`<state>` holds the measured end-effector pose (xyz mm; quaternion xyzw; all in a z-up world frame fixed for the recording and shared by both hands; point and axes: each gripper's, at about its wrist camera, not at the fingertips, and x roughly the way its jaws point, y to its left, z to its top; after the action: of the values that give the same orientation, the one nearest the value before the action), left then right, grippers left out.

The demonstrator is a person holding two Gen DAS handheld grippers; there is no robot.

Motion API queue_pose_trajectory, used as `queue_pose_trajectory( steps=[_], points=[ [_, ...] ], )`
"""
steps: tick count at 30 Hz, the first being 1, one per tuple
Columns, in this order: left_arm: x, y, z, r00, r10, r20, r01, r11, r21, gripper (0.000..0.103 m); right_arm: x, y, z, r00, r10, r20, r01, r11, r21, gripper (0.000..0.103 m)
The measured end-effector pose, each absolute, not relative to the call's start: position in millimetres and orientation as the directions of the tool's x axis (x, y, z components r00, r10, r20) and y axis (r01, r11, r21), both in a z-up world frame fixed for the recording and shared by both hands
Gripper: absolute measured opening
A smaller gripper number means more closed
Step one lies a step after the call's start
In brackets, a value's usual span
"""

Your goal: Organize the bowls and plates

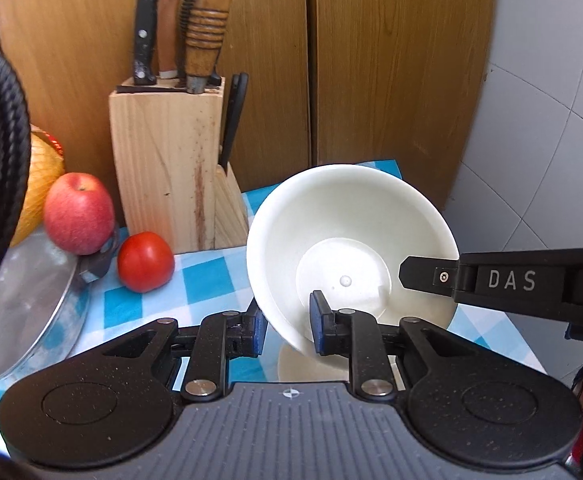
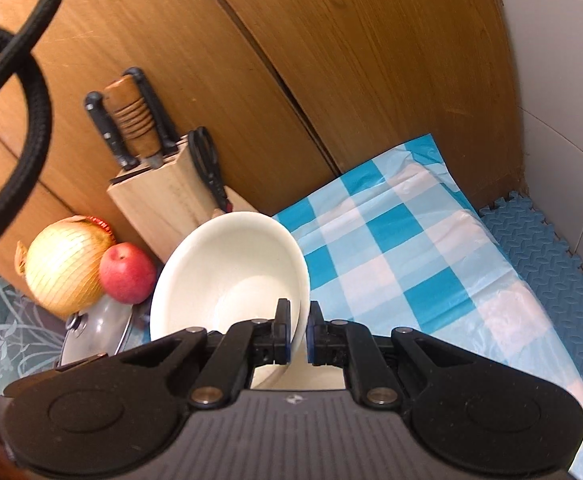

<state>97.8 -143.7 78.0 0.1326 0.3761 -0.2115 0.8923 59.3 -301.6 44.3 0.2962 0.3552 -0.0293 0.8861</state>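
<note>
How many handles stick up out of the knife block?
4 seen: in the knife block, a black riveted handle, a plain brown one, a black ridged one, a ribbed wooden one. Others may be hidden.

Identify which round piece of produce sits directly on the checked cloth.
The red tomato; the red apple rests on the glass lid.

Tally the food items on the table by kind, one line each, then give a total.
Apple: 1
Tomato: 1
Netted yellow fruit: 1
Total: 3
</note>
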Motion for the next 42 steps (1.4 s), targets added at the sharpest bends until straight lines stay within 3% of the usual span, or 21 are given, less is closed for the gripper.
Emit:
queue_pose_trajectory(
  steps=[13,30,42],
  points=[
    [42,-128,77,0.744,-0.226,-0.629,0.424,0.887,0.182,0.034,18,-268,53,0.756,0.174,-0.631,0.196,0.86,0.471,0.011],
    [35,-103,59,0.767,-0.257,-0.588,0.404,0.905,0.131,0.034,9,-248,45,0.741,0.177,-0.648,0.178,0.879,0.443,0.012],
    [48,-98,37,0.74,-0.266,-0.617,0.42,0.9,0.115,0.033,18,-241,29,0.699,0.161,-0.697,0.193,0.896,0.4,0.012]
  ],
)
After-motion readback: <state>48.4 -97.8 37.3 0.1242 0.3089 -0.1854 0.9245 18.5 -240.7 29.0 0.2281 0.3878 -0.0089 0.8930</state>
